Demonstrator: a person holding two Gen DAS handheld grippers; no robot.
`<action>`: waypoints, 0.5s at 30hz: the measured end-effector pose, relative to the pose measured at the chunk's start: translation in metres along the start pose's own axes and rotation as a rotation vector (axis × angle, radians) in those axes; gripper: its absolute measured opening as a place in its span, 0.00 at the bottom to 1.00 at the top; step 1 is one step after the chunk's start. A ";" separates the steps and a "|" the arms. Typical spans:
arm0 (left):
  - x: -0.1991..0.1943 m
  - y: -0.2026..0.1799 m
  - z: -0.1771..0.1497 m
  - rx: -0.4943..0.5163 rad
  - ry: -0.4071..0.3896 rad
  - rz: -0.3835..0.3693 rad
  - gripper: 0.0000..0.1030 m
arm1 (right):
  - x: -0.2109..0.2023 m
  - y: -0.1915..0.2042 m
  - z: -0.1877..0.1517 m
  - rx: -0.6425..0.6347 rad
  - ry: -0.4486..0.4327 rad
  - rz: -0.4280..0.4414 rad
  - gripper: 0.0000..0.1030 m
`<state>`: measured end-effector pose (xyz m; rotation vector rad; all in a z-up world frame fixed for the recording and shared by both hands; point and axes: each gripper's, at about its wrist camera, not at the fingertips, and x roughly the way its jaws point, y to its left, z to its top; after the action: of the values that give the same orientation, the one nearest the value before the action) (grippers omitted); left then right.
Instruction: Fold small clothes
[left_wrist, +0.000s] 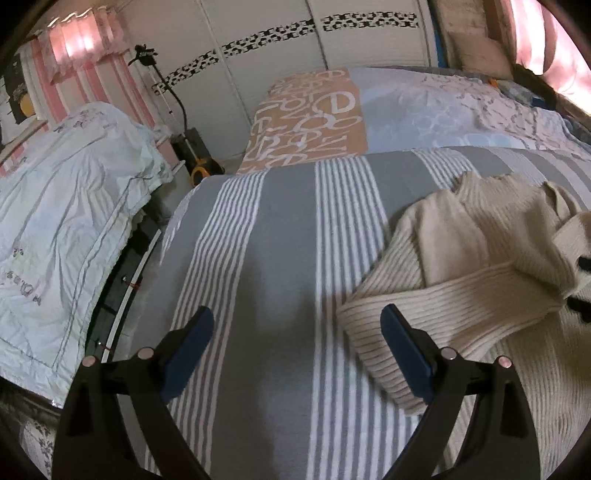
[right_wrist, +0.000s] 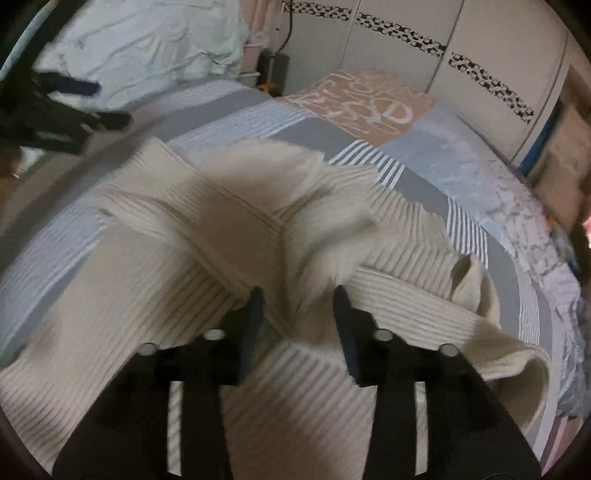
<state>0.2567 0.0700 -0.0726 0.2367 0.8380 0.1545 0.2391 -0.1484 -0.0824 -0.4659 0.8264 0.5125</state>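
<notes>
A cream ribbed knit sweater (left_wrist: 461, 258) lies crumpled on the grey-and-white striped bed cover (left_wrist: 280, 229). My left gripper (left_wrist: 297, 325) hovers open over bare striped cover, its right finger just at the sweater's left edge, nothing between the fingers. In the right wrist view the sweater (right_wrist: 166, 258) fills the middle, one sleeve crossing the body. My right gripper (right_wrist: 299, 302) is narrowed on a raised fold of the sweater that stands between its fingers. The left gripper (right_wrist: 107, 105) shows at the upper left, and the right gripper (left_wrist: 583, 284) at the far right edge, half wrapped in cloth.
A tan pillow with white letters (left_wrist: 314, 118) and a pale patterned quilt (left_wrist: 461, 110) lie at the far end of the bed. A white crumpled duvet (left_wrist: 66, 221) sits left beyond the bed's edge. White wardrobe doors (left_wrist: 295, 37) stand behind.
</notes>
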 end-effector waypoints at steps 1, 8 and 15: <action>-0.001 -0.002 0.000 0.007 -0.002 -0.002 0.89 | -0.007 -0.003 -0.005 0.007 0.000 0.003 0.42; -0.006 -0.047 0.011 0.097 -0.019 -0.057 0.89 | -0.048 -0.078 -0.040 0.121 -0.006 -0.162 0.42; -0.004 -0.116 0.051 0.145 -0.014 -0.194 0.89 | -0.072 -0.146 -0.079 0.311 -0.024 -0.248 0.43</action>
<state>0.2974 -0.0503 -0.0683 0.2906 0.8541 -0.0895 0.2393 -0.3254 -0.0457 -0.2694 0.7960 0.1552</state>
